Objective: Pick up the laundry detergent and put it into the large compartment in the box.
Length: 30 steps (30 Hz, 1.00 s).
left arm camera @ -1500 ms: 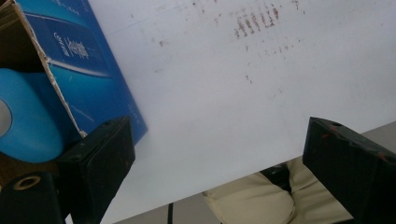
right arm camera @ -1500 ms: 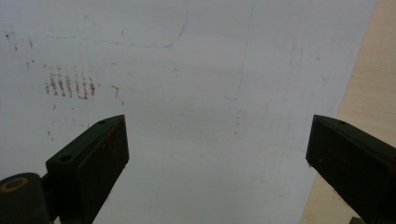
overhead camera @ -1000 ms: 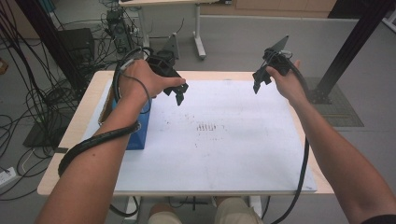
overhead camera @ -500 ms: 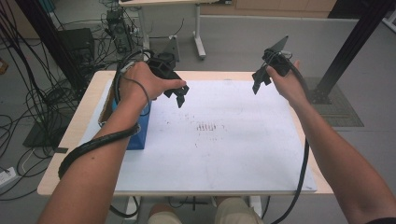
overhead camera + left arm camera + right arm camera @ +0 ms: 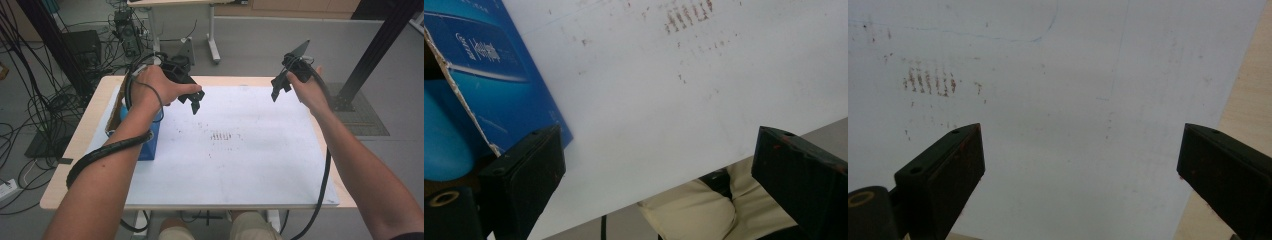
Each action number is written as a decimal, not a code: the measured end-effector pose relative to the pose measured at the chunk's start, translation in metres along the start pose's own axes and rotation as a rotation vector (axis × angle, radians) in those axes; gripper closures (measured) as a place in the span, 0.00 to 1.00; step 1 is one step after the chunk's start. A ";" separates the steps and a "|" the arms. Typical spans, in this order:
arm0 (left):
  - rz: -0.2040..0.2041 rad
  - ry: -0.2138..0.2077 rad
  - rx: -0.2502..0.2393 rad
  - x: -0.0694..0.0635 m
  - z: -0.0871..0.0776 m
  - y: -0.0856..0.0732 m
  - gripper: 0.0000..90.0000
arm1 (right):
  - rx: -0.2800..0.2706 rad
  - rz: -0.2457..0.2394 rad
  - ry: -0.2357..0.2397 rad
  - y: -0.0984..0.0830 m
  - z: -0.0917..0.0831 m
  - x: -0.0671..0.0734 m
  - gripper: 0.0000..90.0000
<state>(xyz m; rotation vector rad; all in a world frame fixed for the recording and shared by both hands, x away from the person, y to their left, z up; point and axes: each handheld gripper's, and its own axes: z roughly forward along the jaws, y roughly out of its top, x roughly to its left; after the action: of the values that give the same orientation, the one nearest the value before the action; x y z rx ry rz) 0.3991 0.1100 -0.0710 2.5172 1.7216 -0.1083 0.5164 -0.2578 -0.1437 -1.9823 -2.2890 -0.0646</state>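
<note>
The blue carton [image 5: 148, 142] stands at the left of the high view, on the left edge of the white sheet [image 5: 240, 160] that covers the desk [image 5: 75, 165], partly hidden under the person's left forearm. In the left gripper view it fills the upper left, torn open along one edge, with a rounded blue thing [image 5: 441, 137] inside; what that is I cannot tell. The left tool [image 5: 195, 102] hangs above the sheet in the upper middle of the high view, jaws wide apart and holding nothing. The right tool [image 5: 277, 90] hangs in the upper right, jaws likewise spread and empty.

This looks like the start of the work: nothing is gripped, and both tools are well apart from the carton. The left tool is the nearer one; the next move likely calls for bringing it left and down to the carton's open side.

Faint brown smudges [image 5: 222, 136] mark the sheet's middle. The thick cable [image 5: 105, 152] along the left forearm passes close to the carton and could snag it.
</note>
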 end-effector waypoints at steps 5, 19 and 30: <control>0.002 0.003 -0.005 -0.001 -0.002 -0.001 0.08 | -0.003 -0.001 0.002 -0.001 -0.001 -0.001 0.05; -0.003 -0.001 -0.006 0.001 -0.003 -0.002 0.08 | -0.004 0.000 0.003 -0.002 -0.001 -0.001 0.05; -0.003 -0.002 -0.003 0.002 -0.002 -0.001 0.08 | -0.004 0.000 0.003 -0.001 -0.001 0.000 0.05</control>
<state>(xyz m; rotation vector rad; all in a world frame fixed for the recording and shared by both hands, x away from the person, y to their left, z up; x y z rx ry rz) 0.3984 0.1123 -0.0691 2.5117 1.7235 -0.1083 0.5152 -0.2585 -0.1429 -1.9831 -2.2885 -0.0715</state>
